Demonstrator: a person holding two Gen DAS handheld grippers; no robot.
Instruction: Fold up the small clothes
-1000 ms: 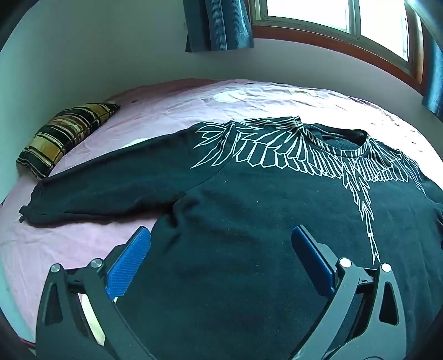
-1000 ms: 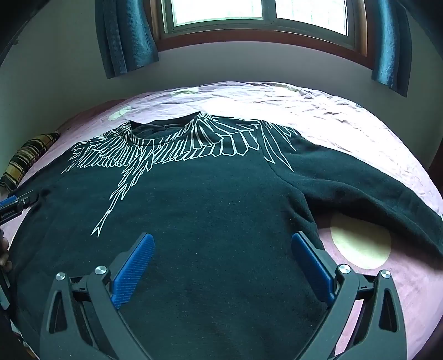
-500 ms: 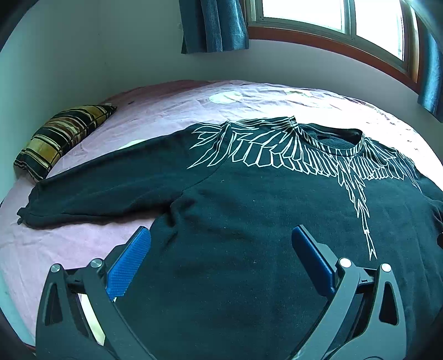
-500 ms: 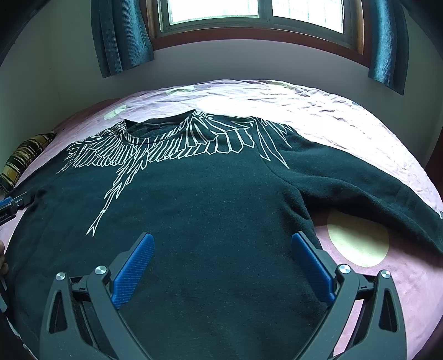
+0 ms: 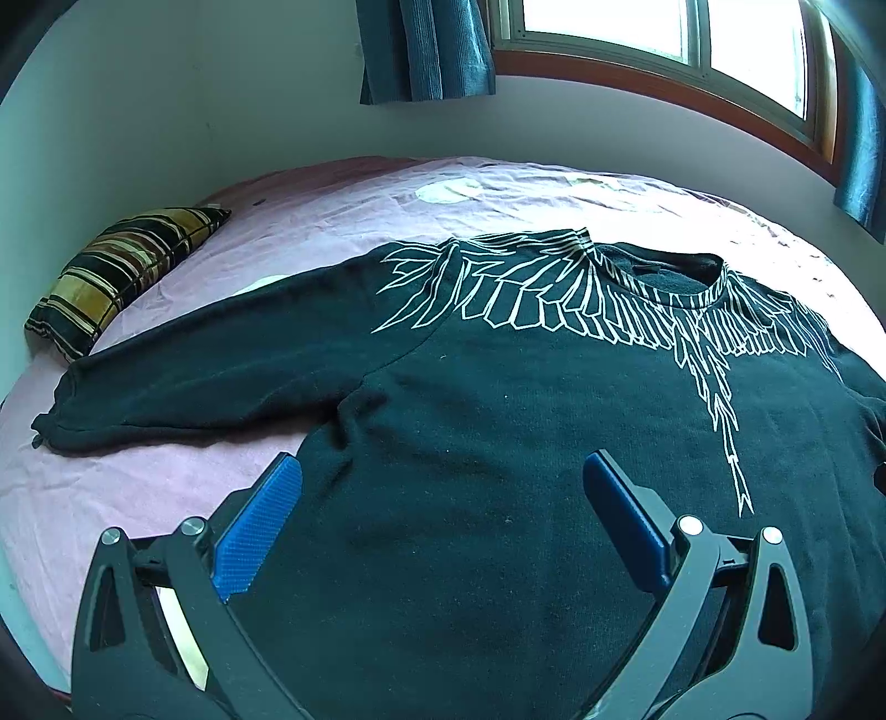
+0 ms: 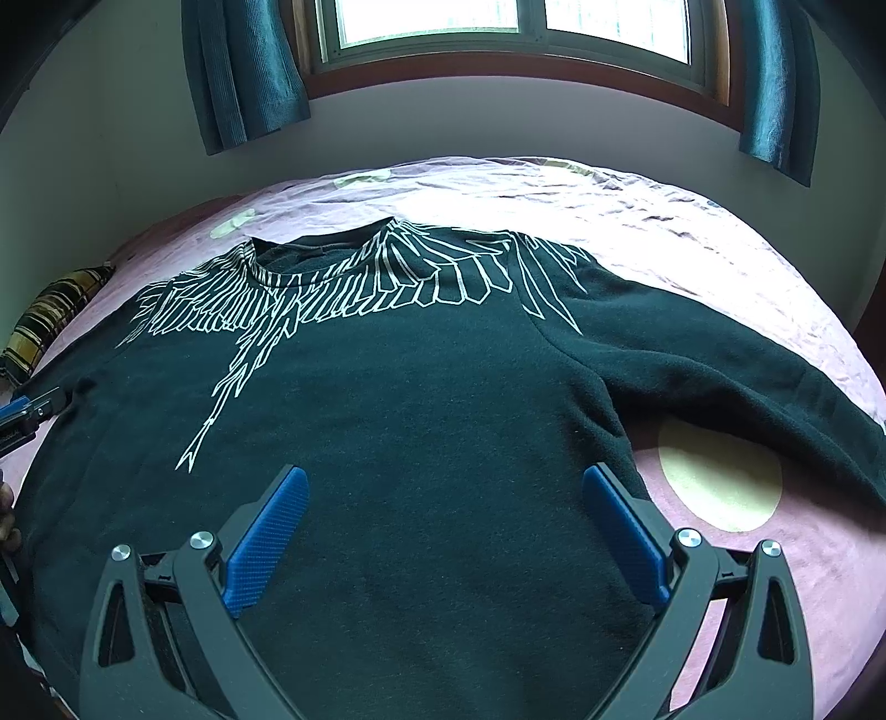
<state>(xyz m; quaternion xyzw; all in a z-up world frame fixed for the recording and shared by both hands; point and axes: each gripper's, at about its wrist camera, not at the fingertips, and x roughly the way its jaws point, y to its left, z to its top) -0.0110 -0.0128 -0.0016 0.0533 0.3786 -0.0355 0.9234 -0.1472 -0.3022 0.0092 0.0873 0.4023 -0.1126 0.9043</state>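
Home bedroom: bed w/ pink sheet (image 5: 166,498), striped pillow (image 5: 116,271), curtained window (image 6: 515,33).

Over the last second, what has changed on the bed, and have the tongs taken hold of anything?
Little changed: both views drifted slightly over the black sweatshirt. The left tongs and right tongs stayed open and grasped nothing. The sweatshirt stayed spread flat on the pink bedsheet, sleeves out, unfolded.

sweatshirt (image 5: 498,443): flat on the bed (image 5: 138,487), sleeves out to both sides
pillow (image 5: 122,277): far left on the bed, past the left sleeve
window (image 6: 515,33): on the wall behind the bed
my left gripper (image 5: 440,493): above the sweatshirt's left part
my right gripper (image 6: 446,495): above its right part
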